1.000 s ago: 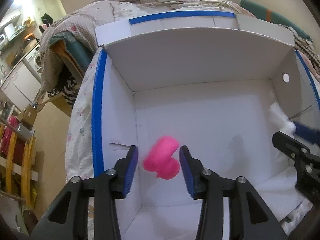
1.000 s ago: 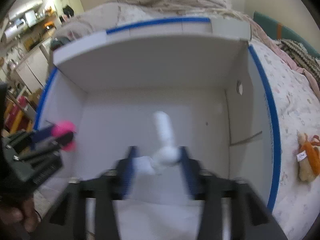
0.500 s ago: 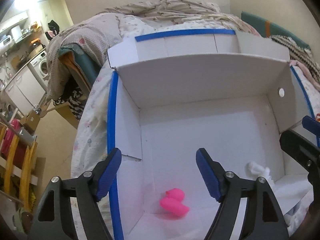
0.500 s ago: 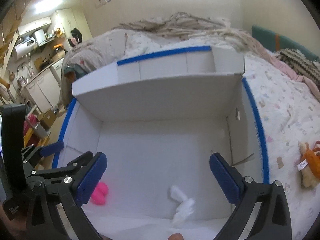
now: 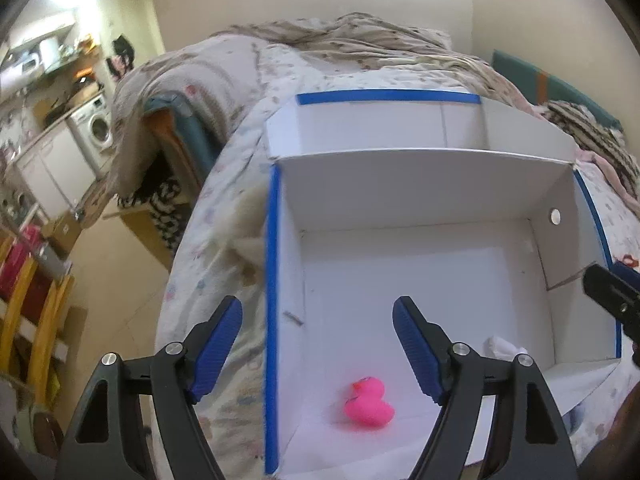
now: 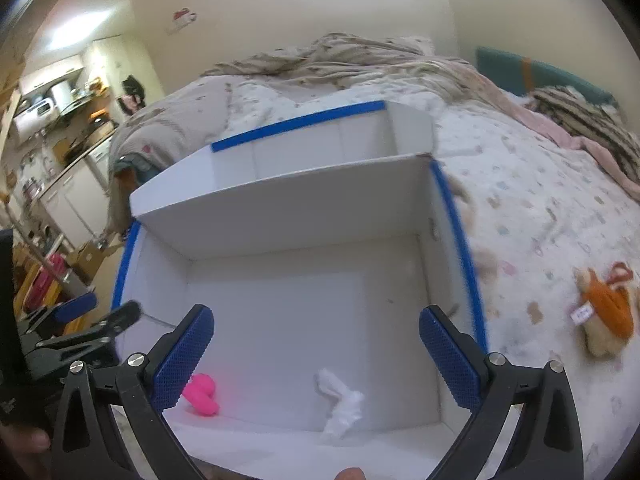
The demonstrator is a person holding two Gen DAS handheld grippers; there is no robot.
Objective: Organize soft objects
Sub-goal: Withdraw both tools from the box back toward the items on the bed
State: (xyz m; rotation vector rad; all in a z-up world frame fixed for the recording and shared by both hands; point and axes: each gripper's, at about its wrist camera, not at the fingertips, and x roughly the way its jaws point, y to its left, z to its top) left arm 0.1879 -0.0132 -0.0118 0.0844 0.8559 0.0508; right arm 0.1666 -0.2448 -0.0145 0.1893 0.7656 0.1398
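A pink soft duck (image 5: 369,403) lies on the floor of a white cardboard box with blue-taped rims (image 5: 273,280), near its front left corner. It also shows in the right wrist view (image 6: 202,397). A white soft toy (image 6: 340,402) lies on the box floor to the duck's right; in the left wrist view only part of it (image 5: 505,347) shows. My left gripper (image 5: 318,344) is open and empty above the box's left wall. My right gripper (image 6: 316,354) is open and empty above the box (image 6: 460,248).
The box sits on a bed with a floral sheet (image 6: 532,200) and a rumpled blanket (image 6: 360,56) at the far end. An orange-and-tan plush toy (image 6: 608,308) lies on the sheet right of the box. A kitchen area (image 5: 52,120) lies to the left.
Both grippers opened and let go: the pink duck and white toy dropped to the box floor. Both grippers then pulled back and up, away from the box.
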